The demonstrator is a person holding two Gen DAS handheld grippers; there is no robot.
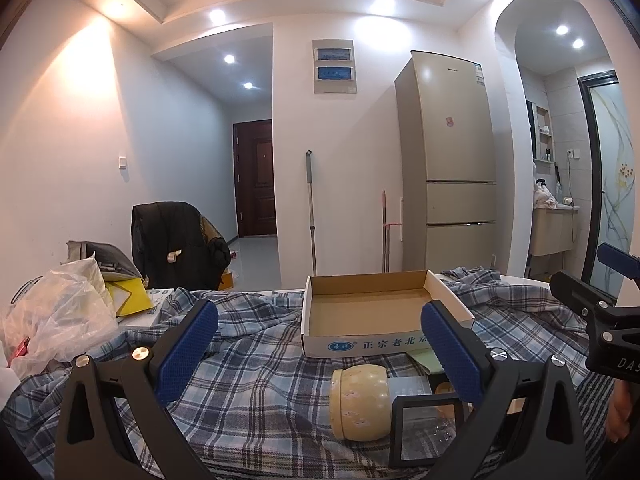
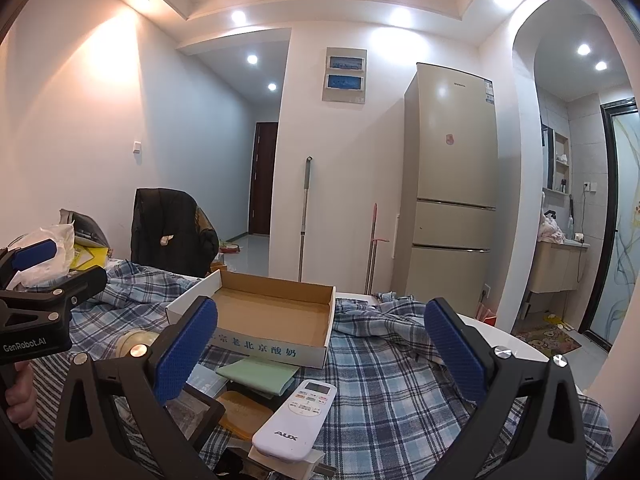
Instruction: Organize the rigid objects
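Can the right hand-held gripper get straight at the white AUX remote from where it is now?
Probably yes. The right hand-held gripper is open, and the remote lies on top of the pile right before it, uncovered, with nothing between its fingers.

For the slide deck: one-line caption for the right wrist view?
Open right gripper above a white AUX remote on a plaid cloth, empty cardboard box beyond.
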